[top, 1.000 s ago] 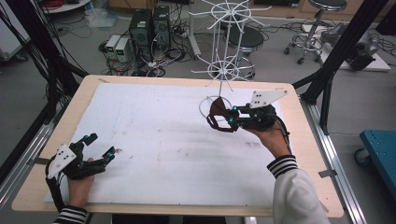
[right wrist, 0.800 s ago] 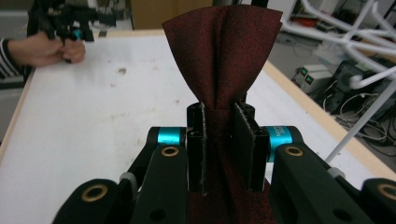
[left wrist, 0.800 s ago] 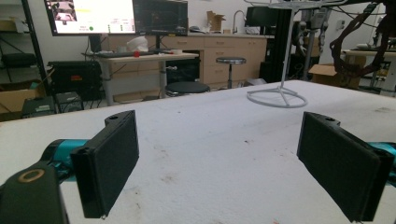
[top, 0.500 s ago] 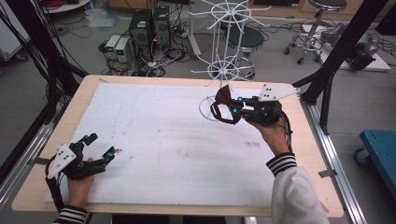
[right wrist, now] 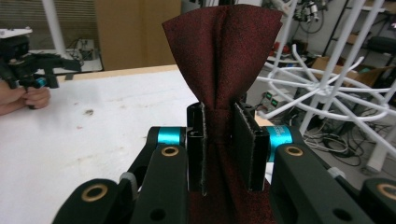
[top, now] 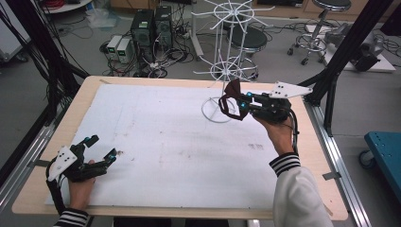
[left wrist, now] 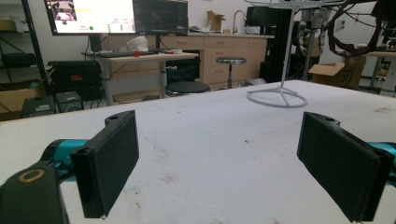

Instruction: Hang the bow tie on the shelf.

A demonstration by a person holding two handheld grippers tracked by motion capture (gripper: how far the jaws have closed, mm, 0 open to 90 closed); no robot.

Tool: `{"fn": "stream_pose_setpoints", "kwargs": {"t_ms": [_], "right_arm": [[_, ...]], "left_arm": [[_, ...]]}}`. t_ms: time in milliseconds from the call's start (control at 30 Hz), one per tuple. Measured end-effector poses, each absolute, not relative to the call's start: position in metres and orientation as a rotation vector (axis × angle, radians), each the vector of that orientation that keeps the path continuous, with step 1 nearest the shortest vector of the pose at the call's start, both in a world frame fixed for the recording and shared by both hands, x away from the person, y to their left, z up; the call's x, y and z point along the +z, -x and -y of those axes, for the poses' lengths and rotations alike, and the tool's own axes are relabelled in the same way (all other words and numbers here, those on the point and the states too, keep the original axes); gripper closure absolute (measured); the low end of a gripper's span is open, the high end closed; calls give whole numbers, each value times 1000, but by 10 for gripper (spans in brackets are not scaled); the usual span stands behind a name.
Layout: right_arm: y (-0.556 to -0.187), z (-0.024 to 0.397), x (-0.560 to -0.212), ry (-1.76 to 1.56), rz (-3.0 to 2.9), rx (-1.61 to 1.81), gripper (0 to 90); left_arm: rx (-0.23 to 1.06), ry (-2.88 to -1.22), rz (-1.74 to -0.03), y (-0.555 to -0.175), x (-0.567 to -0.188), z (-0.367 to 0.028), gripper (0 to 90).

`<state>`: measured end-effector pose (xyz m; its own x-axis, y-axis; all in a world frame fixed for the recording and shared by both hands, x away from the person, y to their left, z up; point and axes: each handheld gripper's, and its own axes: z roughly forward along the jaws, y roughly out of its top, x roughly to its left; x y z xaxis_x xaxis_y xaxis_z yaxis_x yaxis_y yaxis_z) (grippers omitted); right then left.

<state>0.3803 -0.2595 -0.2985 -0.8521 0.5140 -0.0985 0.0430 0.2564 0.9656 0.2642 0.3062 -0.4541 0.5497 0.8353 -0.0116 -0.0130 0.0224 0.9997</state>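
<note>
A: Since a second ago your right gripper (top: 242,105) has climbed from mid-frame toward the upper centre of the high view, carrying the dark red patterned fabric bow tie (top: 231,100) up beside the white wire display rack (top: 228,35). Your left gripper (top: 97,152) has stayed at the lower left.

B: What does each camera give you?

A: The high view shows the bow tie's strap hanging as a dark loop above the rack's ring-shaped base (top: 218,109), which stands on the white sheet covering the wooden table (top: 90,92). The right gripper view shows the grip itself: both pads pinch the bow tie (right wrist: 223,60) at its waist, the fabric fanning out above them. Behind it, on the right, are the rack's white spokes (right wrist: 327,100), and at the upper left you can see your other hand (right wrist: 21,100) with its gripper (right wrist: 52,64) far off.

B: And the left?

A: In the left gripper view the two black pads (left wrist: 109,163) stand wide apart with nothing between them, over the stained white sheet (left wrist: 210,158). The rack's base (left wrist: 277,96) sits at the upper right of that frame.

B: Your hand poses?

A: Your right hand (top: 279,130) is raised, the forearm in a white sleeve (top: 298,198) with a striped cuff, the gripper pointing left. Your left hand (top: 81,182) lies low on the table, the gripper aimed right and up the frame.
</note>
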Motion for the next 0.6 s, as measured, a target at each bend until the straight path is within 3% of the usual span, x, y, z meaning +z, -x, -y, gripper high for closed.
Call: {"fn": "stream_pose_setpoints", "kwargs": {"t_ms": [600], "right_arm": [[-394,251,-282,-544,-2105,1579,761]], "left_arm": [[765,-1401,-769,-264,-454,-307,132]]}}
